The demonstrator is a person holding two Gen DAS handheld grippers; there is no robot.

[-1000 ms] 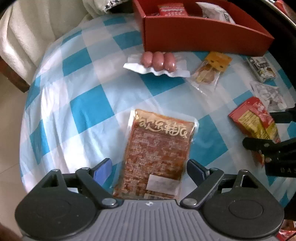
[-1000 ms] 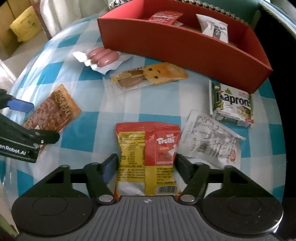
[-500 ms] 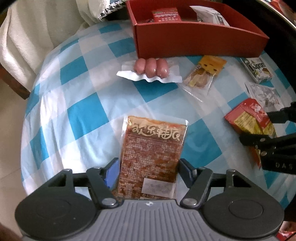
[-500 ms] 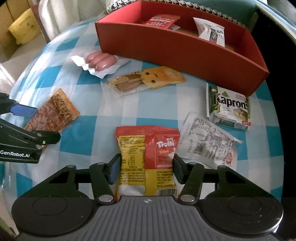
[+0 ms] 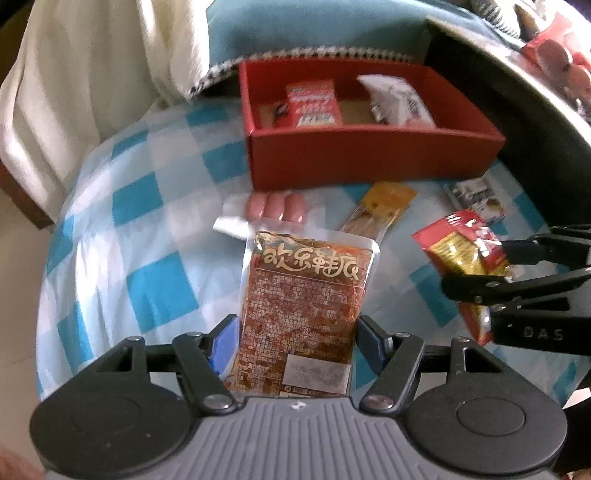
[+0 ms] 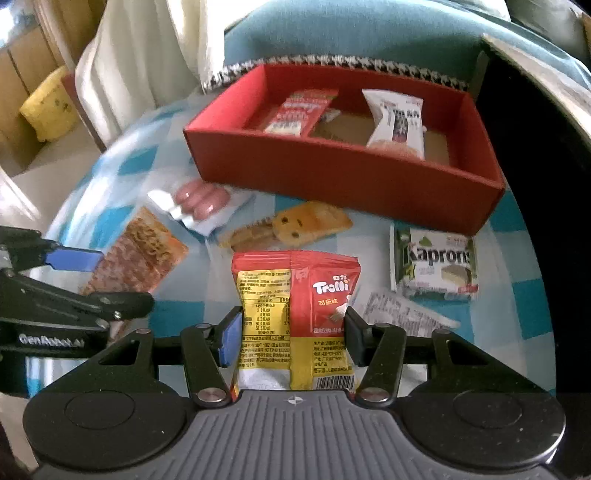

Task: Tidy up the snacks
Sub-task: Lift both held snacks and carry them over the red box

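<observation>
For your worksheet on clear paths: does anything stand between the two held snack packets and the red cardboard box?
Nothing visible blocks either. Both packets are held above the table; sausages and biscuit lie flat below; the box is open-topped.

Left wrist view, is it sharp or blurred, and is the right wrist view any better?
Left wrist view: the spicy snack packet in the left gripper is sharp, but the tablecloth and sausages smear with motion. Right wrist view: the Trolli bag in the right gripper reads crisply; the red box edges bow from fisheye distortion.

Home: checked tablecloth, cushioned chair
</observation>
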